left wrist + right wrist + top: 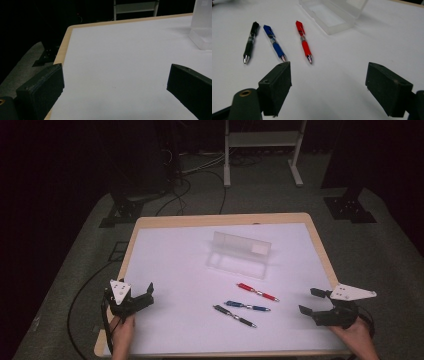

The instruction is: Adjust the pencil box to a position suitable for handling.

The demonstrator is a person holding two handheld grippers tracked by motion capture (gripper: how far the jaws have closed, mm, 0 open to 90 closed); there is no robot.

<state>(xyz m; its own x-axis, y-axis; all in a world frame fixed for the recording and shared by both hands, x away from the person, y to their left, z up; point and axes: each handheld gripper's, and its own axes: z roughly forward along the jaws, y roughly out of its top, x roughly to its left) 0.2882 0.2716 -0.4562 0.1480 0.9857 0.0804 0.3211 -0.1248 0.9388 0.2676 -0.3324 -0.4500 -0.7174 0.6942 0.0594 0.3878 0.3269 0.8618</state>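
We note a table with a white top and a wooden rim. Toward its far middle sits a clear plastic case, lid raised upright. Near the table's left front corner we find the left gripper, jaws spread wide and empty above bare surface. At the right front edge the right gripper likewise stands released, nothing between its jaws, pointing toward the pens. Between case and front edge lie three pens, near one another but apart: the red pen closest to the case, then the blue pen, then the black pen.
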